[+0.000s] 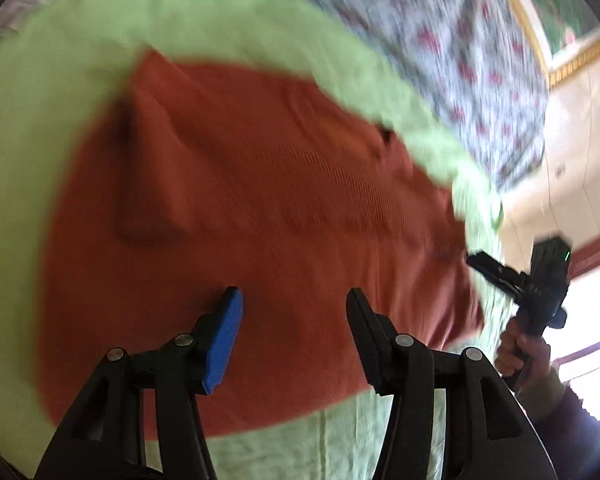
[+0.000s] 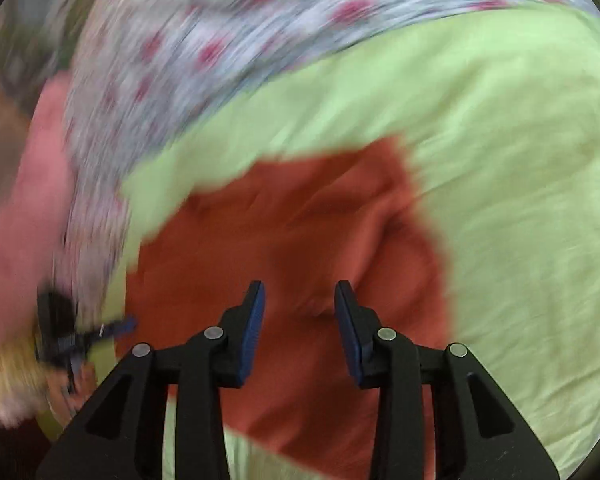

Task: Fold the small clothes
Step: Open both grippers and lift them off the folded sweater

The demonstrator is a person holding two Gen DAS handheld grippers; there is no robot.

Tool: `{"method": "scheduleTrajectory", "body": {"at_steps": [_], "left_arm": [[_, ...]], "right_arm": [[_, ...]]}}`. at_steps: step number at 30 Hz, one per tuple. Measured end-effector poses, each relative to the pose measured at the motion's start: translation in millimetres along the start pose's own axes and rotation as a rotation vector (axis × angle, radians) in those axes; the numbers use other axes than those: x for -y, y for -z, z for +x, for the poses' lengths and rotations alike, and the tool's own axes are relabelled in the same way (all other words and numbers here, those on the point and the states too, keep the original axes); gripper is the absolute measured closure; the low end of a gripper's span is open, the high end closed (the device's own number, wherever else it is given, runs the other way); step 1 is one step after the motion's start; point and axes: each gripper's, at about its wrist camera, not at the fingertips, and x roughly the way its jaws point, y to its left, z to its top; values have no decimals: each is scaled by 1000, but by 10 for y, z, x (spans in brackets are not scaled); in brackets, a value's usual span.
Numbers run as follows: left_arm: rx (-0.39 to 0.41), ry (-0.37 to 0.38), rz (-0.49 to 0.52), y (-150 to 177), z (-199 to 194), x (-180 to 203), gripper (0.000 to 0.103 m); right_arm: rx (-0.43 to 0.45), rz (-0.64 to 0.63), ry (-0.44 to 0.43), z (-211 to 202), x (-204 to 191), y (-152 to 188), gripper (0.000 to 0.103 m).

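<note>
A rust-orange ribbed garment lies spread on a light green sheet. A raised fold runs down its left part. My left gripper is open and empty just above the garment's near part. The right gripper shows at the garment's right edge, held in a hand. In the right wrist view the garment lies below my right gripper, which is open and empty over a wrinkle in the cloth. The left gripper shows blurred at the garment's left edge.
A floral white and red bedcover lies beyond the green sheet; it also shows in the right wrist view. Pale floor tiles lie off the bed's right side. Both views are motion-blurred.
</note>
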Motion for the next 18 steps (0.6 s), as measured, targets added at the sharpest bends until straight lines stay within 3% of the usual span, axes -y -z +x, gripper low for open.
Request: {"method": "scheduleTrajectory", "body": {"at_steps": [4,7,9,13,18], "left_arm": [[-23,-59,95,-74,172,117,51],[-9,-75,97,-330,176,13,62],[9,-109,99,-567,165,-83,66],[102,-196,71,-1159,113,-243,62],[235,-256,-42,-1719,-4,-421,60]], "right_arm": [[-147,-169,-6,418,-309,102,64],[-177,-226,57,603,-269,-28,65],[-143,-243,121,630,-162,-215,69],[-11,-202,257,557,92,-696,69],[116,-32,293,396,459,-1151,69]]}}
